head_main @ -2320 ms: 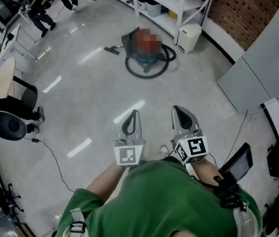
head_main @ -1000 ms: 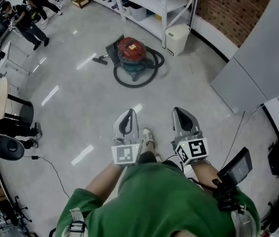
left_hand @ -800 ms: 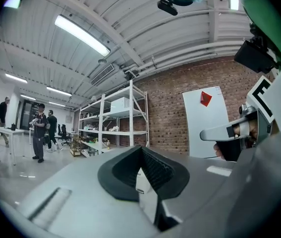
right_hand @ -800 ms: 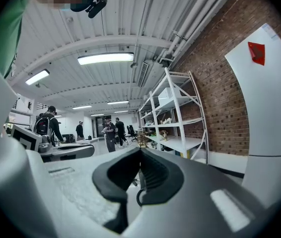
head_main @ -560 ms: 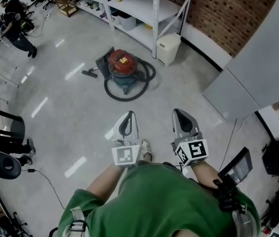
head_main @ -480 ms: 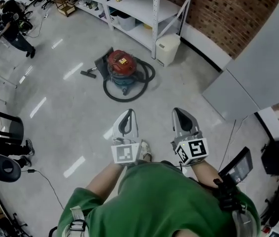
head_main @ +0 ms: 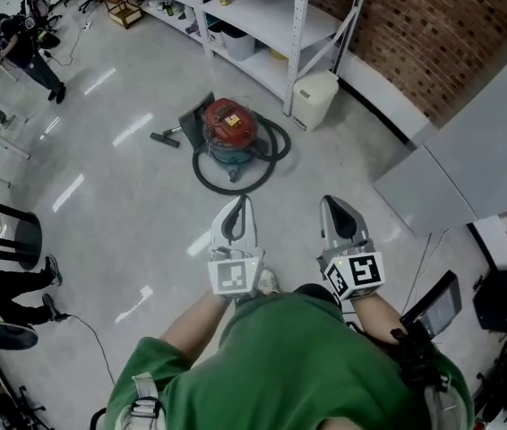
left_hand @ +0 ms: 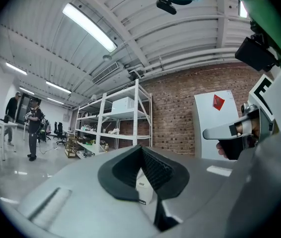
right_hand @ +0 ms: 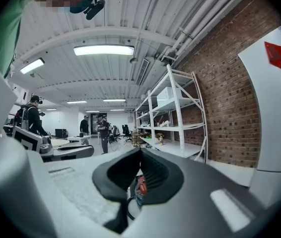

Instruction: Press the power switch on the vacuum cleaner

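Approach phase, seemingly: left gripper (head_main: 238,213) and right gripper (head_main: 336,218), jaws closed and empty, are well short of the red vacuum cleaner (head_main: 229,124); next, walk closer to its switch.

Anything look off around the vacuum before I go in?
Nothing stands out. The vacuum cleaner stands upright on the floor, its hose looped loosely around it, floor nozzle lying beside it.
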